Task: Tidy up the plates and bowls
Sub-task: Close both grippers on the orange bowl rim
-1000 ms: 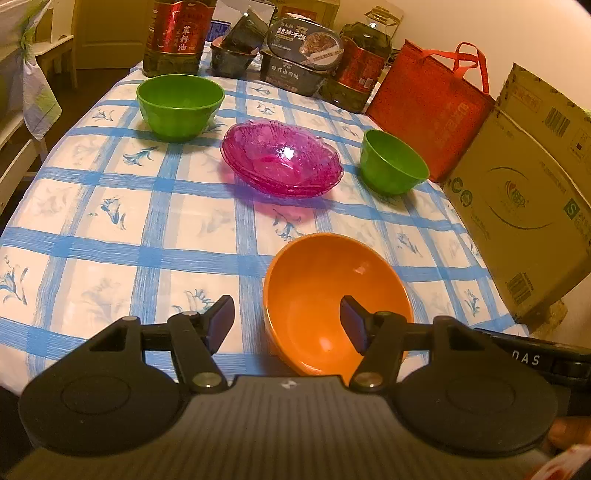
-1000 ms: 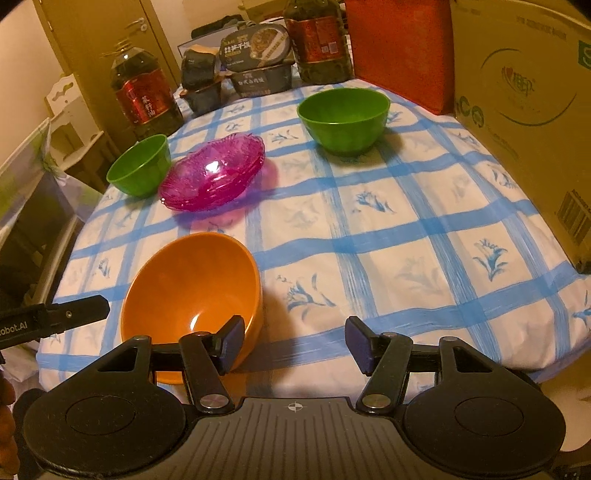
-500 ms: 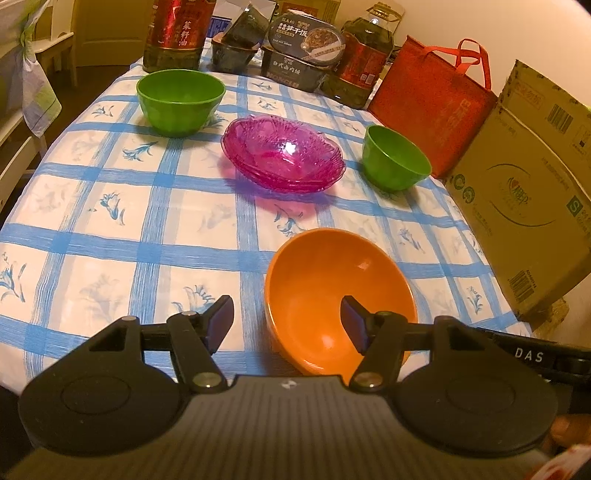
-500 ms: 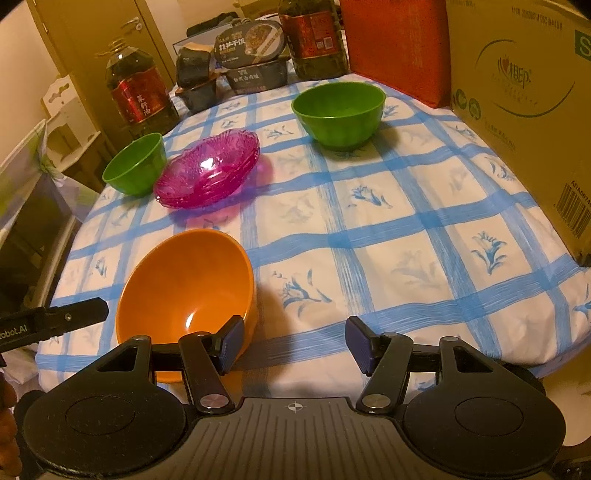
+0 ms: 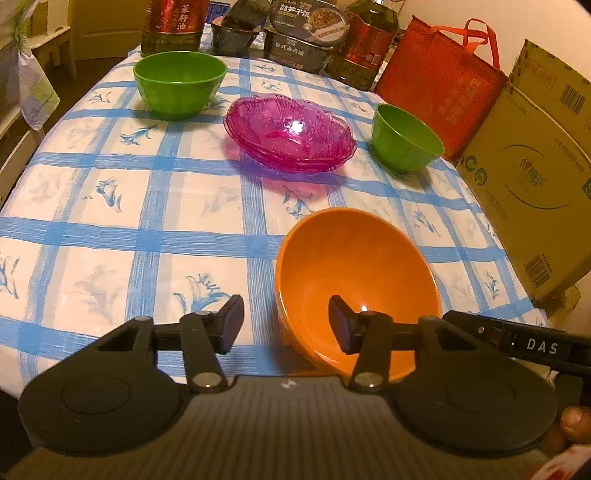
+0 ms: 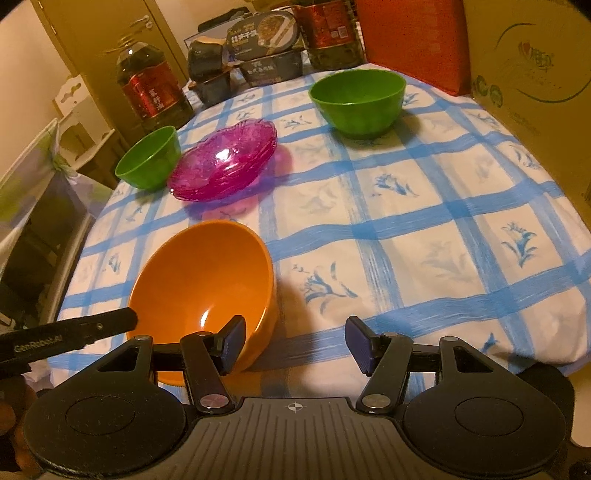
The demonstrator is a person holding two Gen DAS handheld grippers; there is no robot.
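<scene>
An orange bowl [image 5: 354,266] [image 6: 203,273] sits near the front edge of the blue-checked table [image 5: 110,240] [image 6: 443,221]. My left gripper [image 5: 286,325] straddles the bowl's left rim, one finger inside and one outside. Its jaws are closing, and the pads do not touch the wall. My right gripper [image 6: 295,343] stands open across the bowl's right rim without pressing it. Behind lies a stack of pink glass plates [image 5: 290,133] [image 6: 225,162]. One green bowl [image 5: 180,85] [image 6: 149,162] stands by the oil bottle, another green bowl [image 5: 404,138] [image 6: 357,99] by the red bag.
Oil bottles [image 5: 171,26] [image 6: 151,92] and boxed food [image 5: 306,22] line the back of the table. A red bag [image 5: 439,85] and a big cardboard box [image 5: 532,177] [image 6: 535,92] stand along its right side. A hand [image 5: 570,424] shows at the lower right.
The left gripper's fingers have drawn closer together around the orange bowl's rim. The right gripper's fingers keep the same gap. Both views have shifted only slightly.
</scene>
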